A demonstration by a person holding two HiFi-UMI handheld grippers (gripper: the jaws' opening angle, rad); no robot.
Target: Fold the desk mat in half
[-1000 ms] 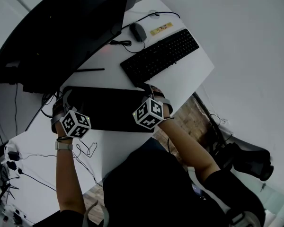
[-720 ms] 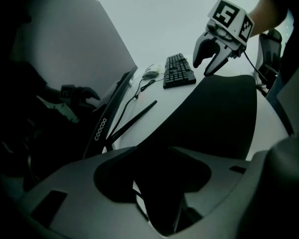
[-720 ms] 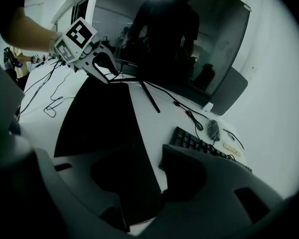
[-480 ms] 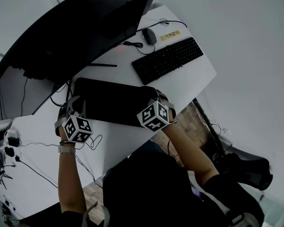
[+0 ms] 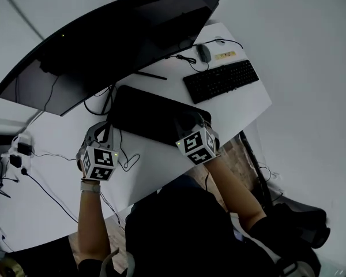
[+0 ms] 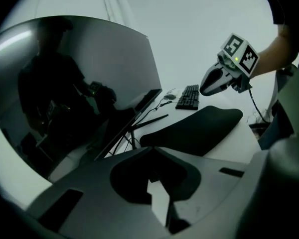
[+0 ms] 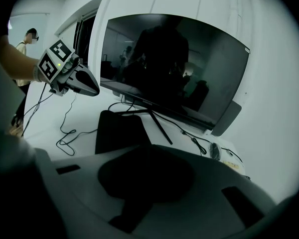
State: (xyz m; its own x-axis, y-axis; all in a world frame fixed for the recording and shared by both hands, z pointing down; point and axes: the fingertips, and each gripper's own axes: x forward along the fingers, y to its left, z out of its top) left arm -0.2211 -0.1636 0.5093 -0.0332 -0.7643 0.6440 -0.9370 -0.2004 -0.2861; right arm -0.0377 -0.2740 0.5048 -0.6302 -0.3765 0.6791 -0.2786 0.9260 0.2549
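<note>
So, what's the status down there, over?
Left gripper and right gripper just closed, both empty. Desk mat on the desk, unheld; fold unclear. Cable loop by its left end.

white desk (image 5: 242,105) bears desk mat (image 5: 150,114), keyboard (image 5: 221,81), monitor (image 5: 115,39), cables (image 5: 127,160), perhaps a mouse (image 5: 204,53).

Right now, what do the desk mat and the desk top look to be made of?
The desk mat: matte black, probably rubber or fabric; it bows without creasing, shows no shine. The desk top: smooth white, likely laminate; even colour, no grain.
</note>
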